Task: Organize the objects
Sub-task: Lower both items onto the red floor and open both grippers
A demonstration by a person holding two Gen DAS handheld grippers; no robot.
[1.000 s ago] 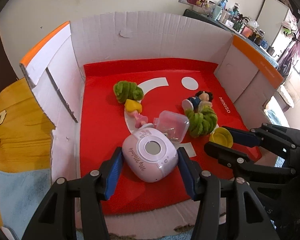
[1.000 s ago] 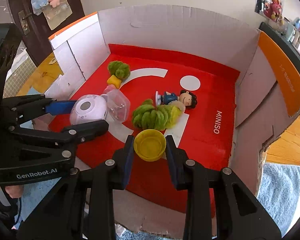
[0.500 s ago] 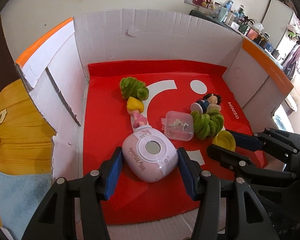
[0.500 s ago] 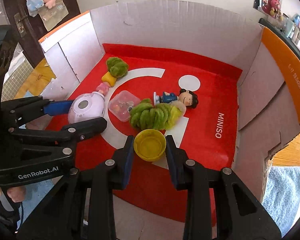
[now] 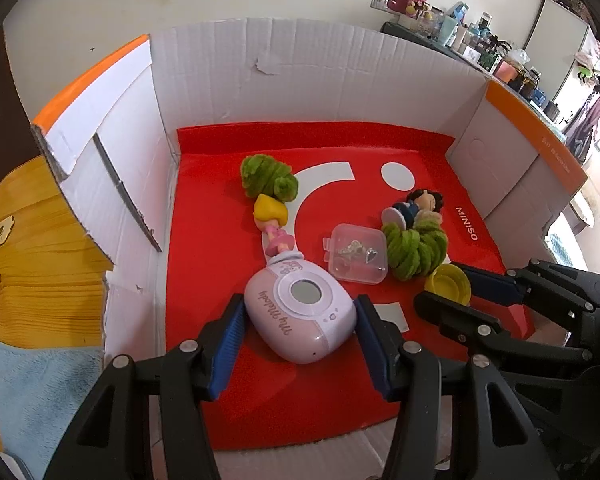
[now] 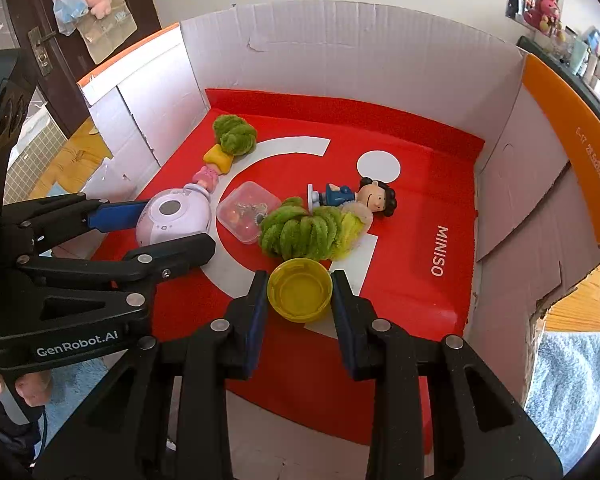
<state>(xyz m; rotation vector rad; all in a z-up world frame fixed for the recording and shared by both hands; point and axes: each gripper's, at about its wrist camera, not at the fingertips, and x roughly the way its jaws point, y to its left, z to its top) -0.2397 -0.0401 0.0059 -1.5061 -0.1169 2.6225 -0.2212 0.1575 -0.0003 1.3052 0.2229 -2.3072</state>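
Note:
My left gripper (image 5: pixel 298 332) is shut on a pink toy camera (image 5: pixel 300 314) low over the red floor of a cardboard box (image 5: pixel 308 68); both also show in the right wrist view (image 6: pixel 174 218). My right gripper (image 6: pixel 299 300) is shut on a yellow cap (image 6: pixel 300 290), which shows in the left wrist view (image 5: pixel 448 282) too. A clear plastic case (image 5: pixel 356 252) lies flat between them, beside a green fuzzy bundle (image 5: pixel 414 248).
A dark-haired doll (image 5: pixel 416 206) lies behind the green bundle. A yellow-haired pink doll (image 5: pixel 274 220) and a second green bundle (image 5: pixel 268 178) lie further back left. The box's white walls (image 6: pixel 340 48) ring the red floor. Wooden floor (image 5: pixel 24 248) and a blue towel (image 5: pixel 32 392) lie outside left.
The clear case, tilted against the camera a second ago, now lies flat on the red floor. Both grippers have pulled back slightly with their objects.

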